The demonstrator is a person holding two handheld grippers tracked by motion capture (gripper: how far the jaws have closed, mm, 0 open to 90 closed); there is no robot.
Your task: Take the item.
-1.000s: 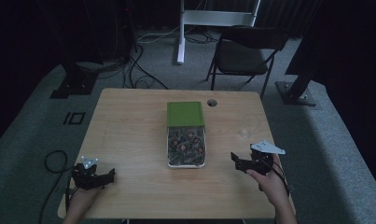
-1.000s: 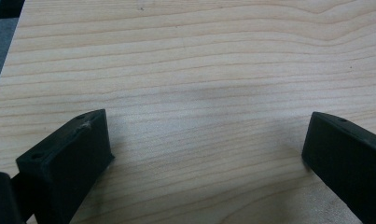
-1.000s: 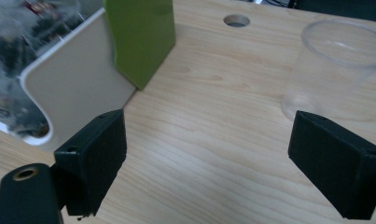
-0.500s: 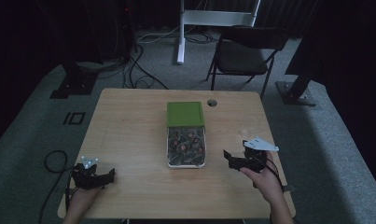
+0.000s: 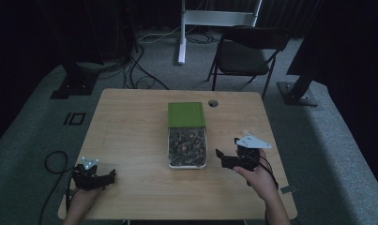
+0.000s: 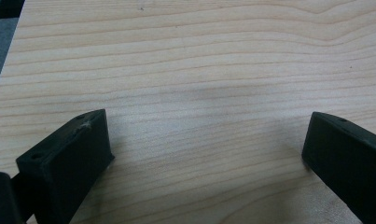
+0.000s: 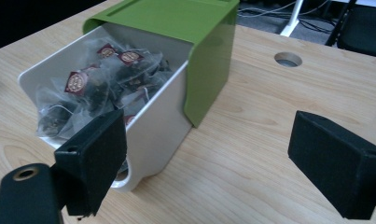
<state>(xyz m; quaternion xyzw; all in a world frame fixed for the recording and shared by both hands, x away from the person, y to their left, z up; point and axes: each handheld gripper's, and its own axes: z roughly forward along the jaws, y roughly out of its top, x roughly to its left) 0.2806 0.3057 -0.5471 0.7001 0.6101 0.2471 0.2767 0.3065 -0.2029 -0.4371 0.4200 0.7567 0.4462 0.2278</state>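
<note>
Left hand comes in from the bottom edge, and the left gripper it holds sits low with its jaws spread wide, nothing between them. Right hand reaches further forward, its right gripper angled toward the left, jaws also gaping and empty, grey plate on top.

- High view: dim overall; the wooden table is the brightest area, and the far room falls off into near black at the left and right edges.
- Left gripper view: even, soft light; wood grain is sharp, with a faint diffuse shadow at the centre; the near black jaws are slightly soft.
- Right gripper view: brighter; the green lid shows a mild sheen, and the near jaws are blurred.
</note>
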